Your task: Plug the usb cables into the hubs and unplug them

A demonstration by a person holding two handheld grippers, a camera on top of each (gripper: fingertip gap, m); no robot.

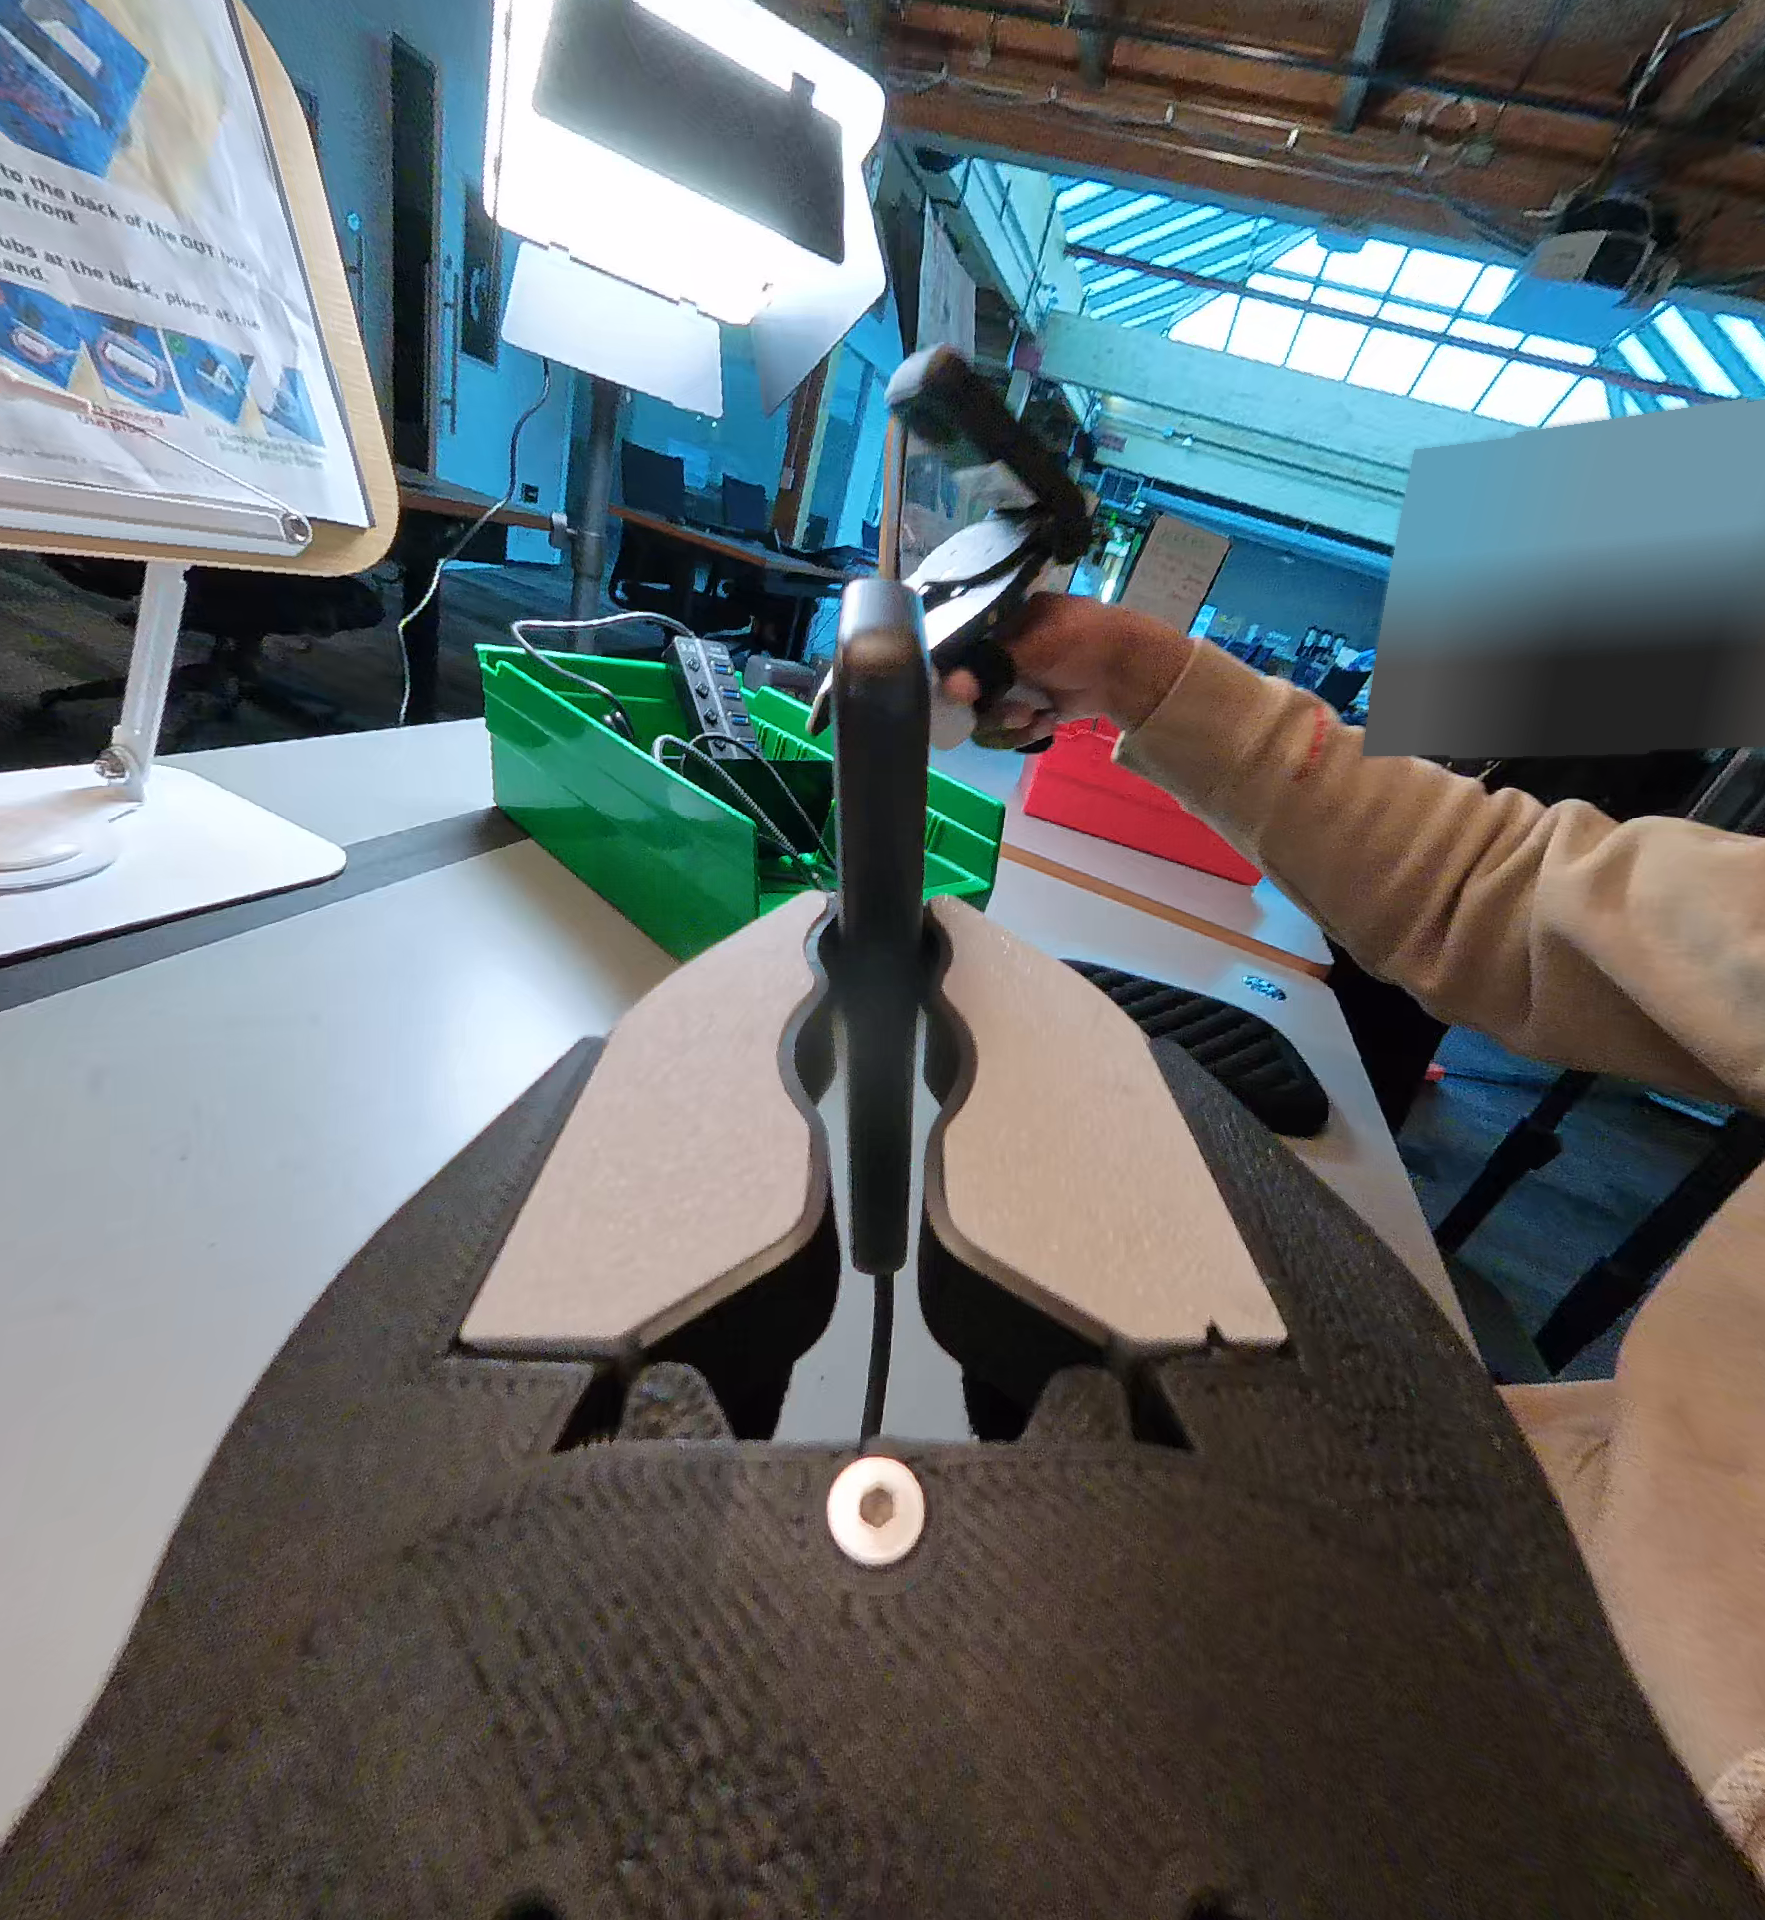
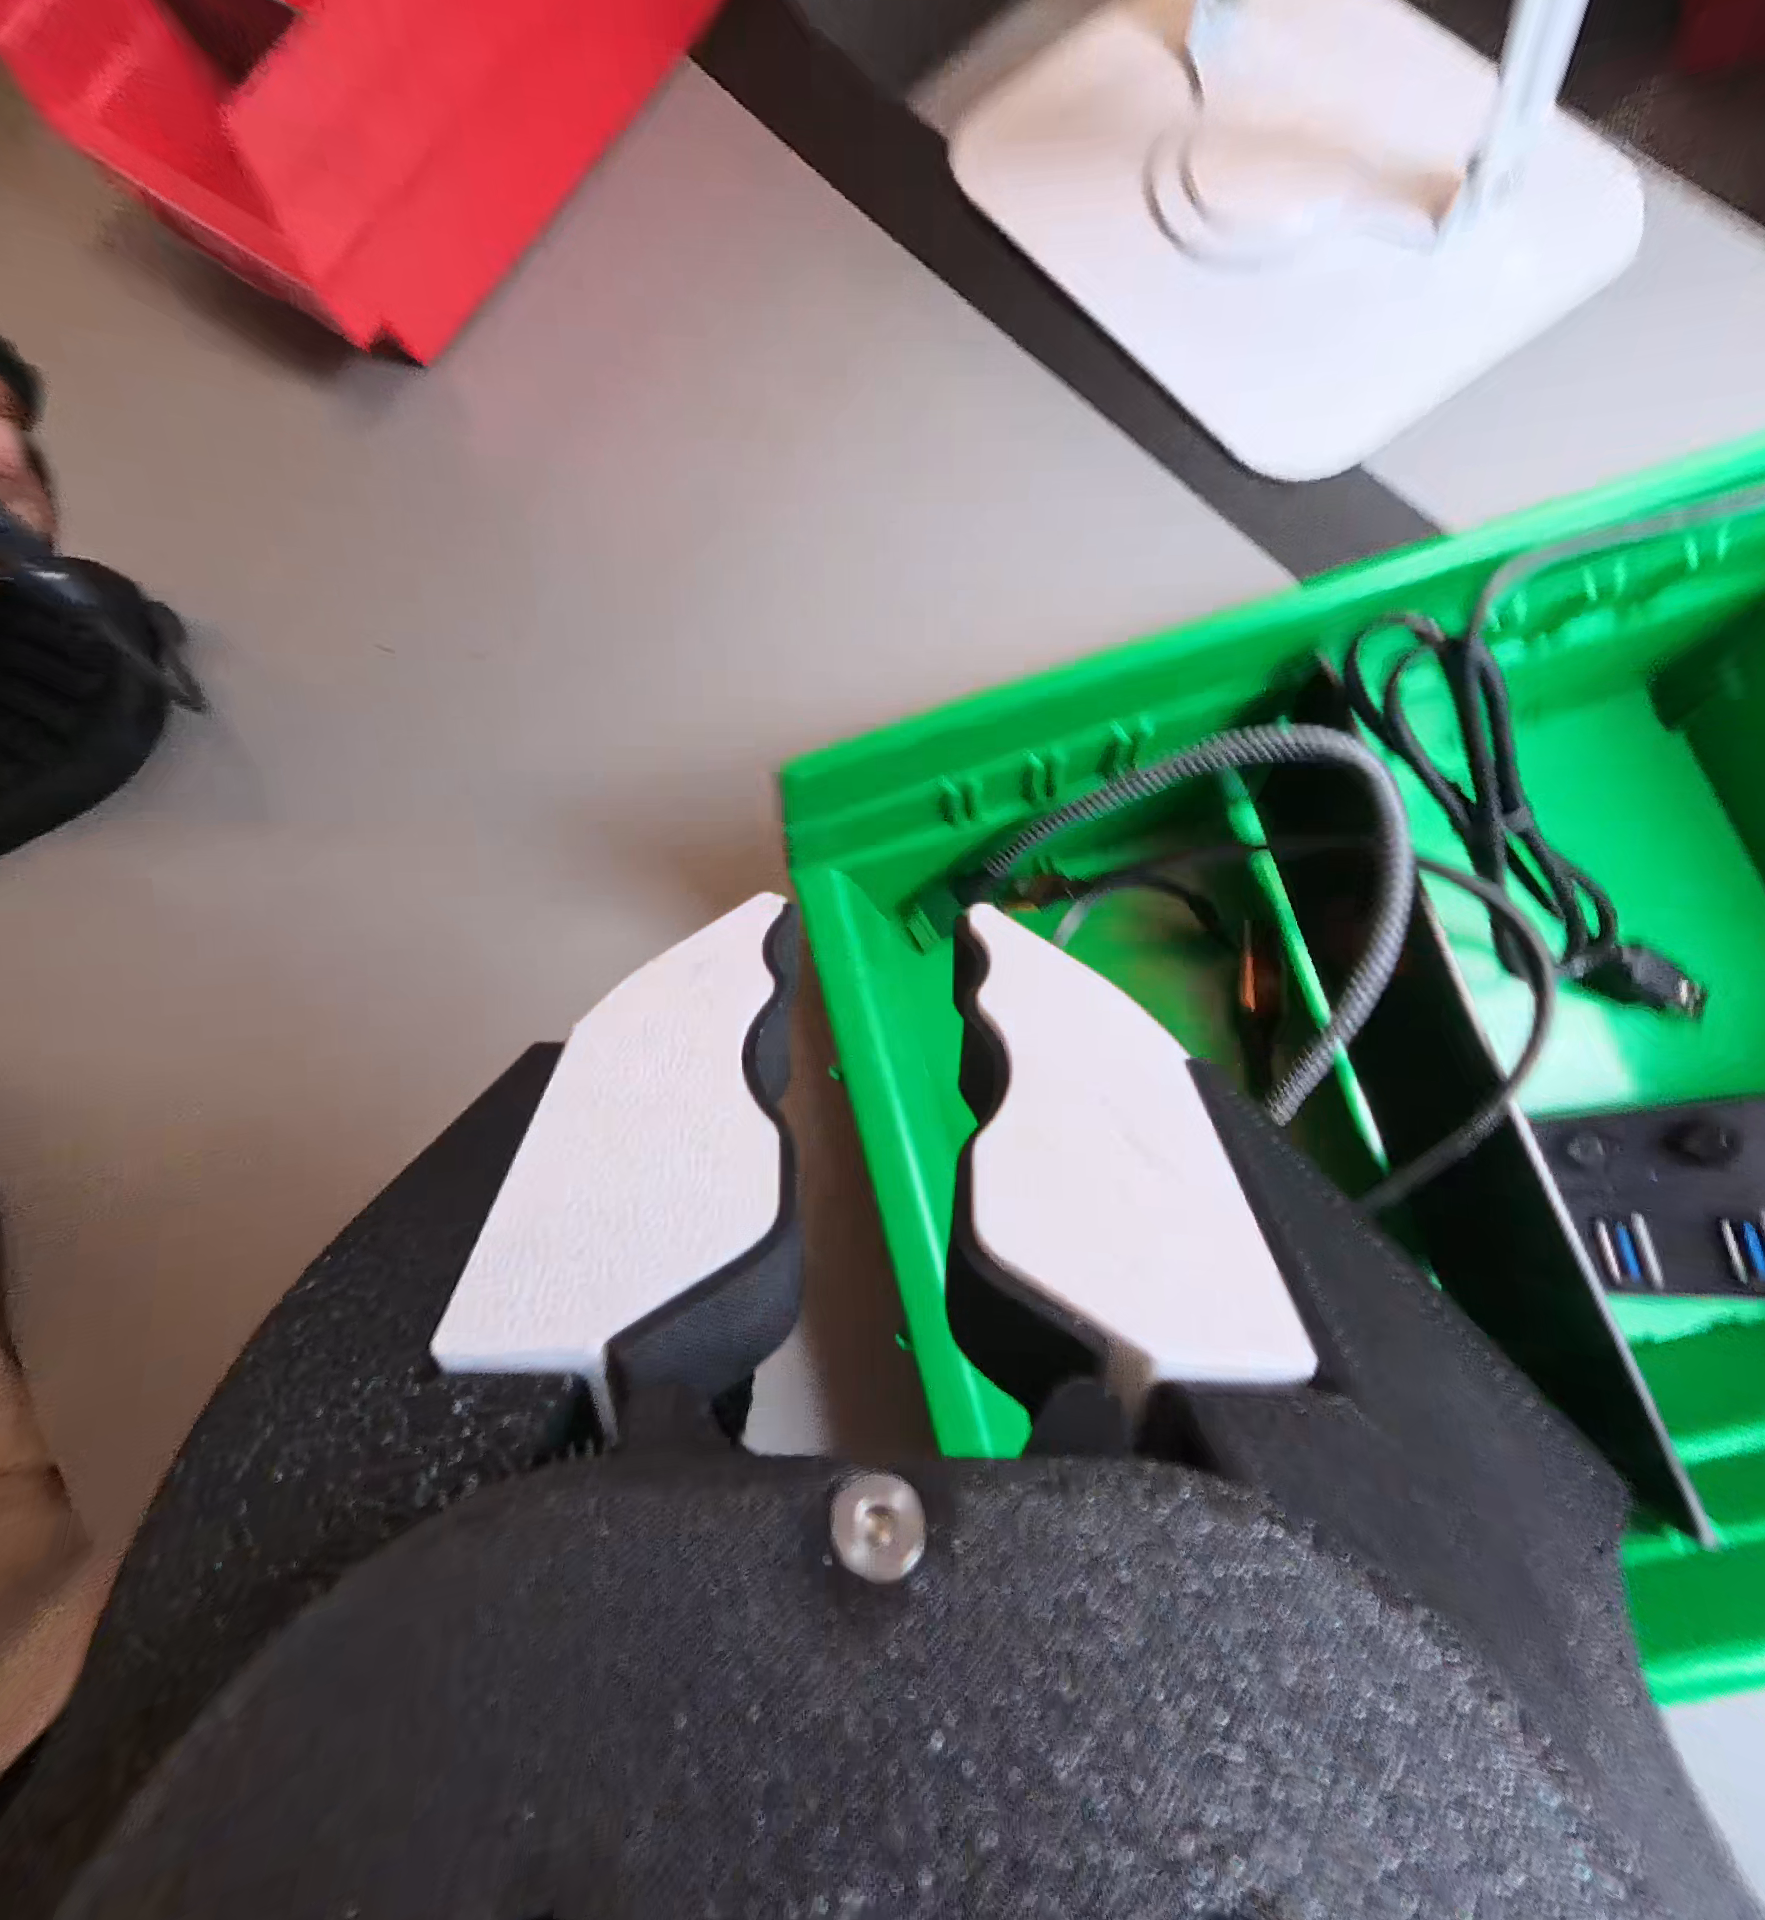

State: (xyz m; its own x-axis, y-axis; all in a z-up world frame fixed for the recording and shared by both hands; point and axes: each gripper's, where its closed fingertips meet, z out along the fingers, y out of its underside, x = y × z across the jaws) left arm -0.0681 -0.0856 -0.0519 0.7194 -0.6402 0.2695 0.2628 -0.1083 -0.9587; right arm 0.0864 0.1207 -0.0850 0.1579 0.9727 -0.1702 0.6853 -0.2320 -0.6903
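We've got the left gripper (image 1: 878,925) clamped on a hub (image 1: 880,831), held up so its ports stay reachable; right gripper (image 2: 873,935) hangs open over the green bin (image 2: 878,1091), near the cables (image 2: 1480,790).

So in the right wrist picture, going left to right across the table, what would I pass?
Red bin → the open tongs in front → white stand base → green bin holding cables and a black hub.

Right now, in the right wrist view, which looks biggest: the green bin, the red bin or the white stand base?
1. green bin, clearly largest, though it is nearest the camera.
2. red bin and white stand base: look alike, and both are cropped by the frame, so unranked.
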